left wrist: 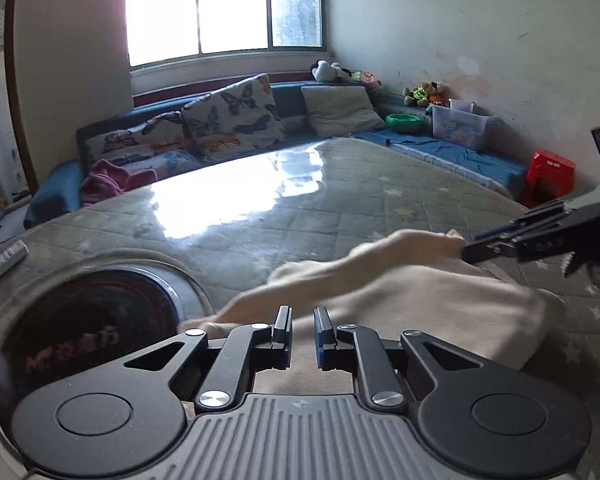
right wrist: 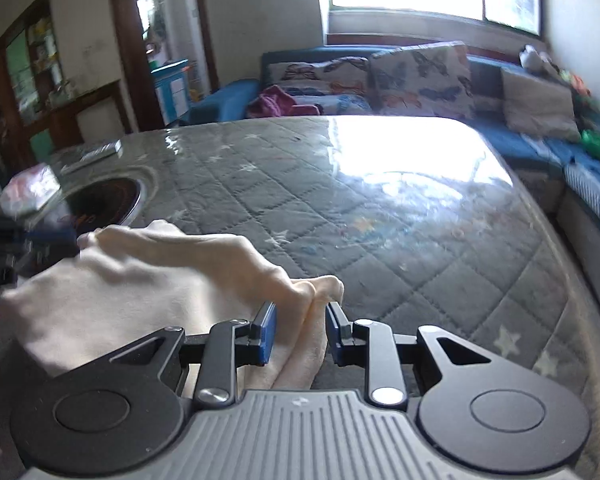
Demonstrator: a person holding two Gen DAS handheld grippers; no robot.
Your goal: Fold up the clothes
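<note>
A cream-coloured garment (left wrist: 400, 296) lies on the grey quilted table cover (left wrist: 300, 184), partly folded. My left gripper (left wrist: 303, 322) hovers over its near left part with a narrow gap between the fingers and nothing gripped there. My right gripper (right wrist: 300, 320) has a bunched fold of the same garment (right wrist: 140, 280) between its fingers; the pads stand a little off the cloth. In the left wrist view the right gripper (left wrist: 476, 246) touches the garment's far right edge. In the right wrist view the left gripper (right wrist: 40, 240) is a blur at the garment's left edge.
A round dark cooktop (left wrist: 92, 320) is set into the table at the left, also in the right wrist view (right wrist: 104, 200). A remote (left wrist: 4, 258) lies at the far left edge. A blue sofa (left wrist: 60, 188) with butterfly cushions (left wrist: 228, 116) wraps the far side. A red stool (left wrist: 548, 176) stands right.
</note>
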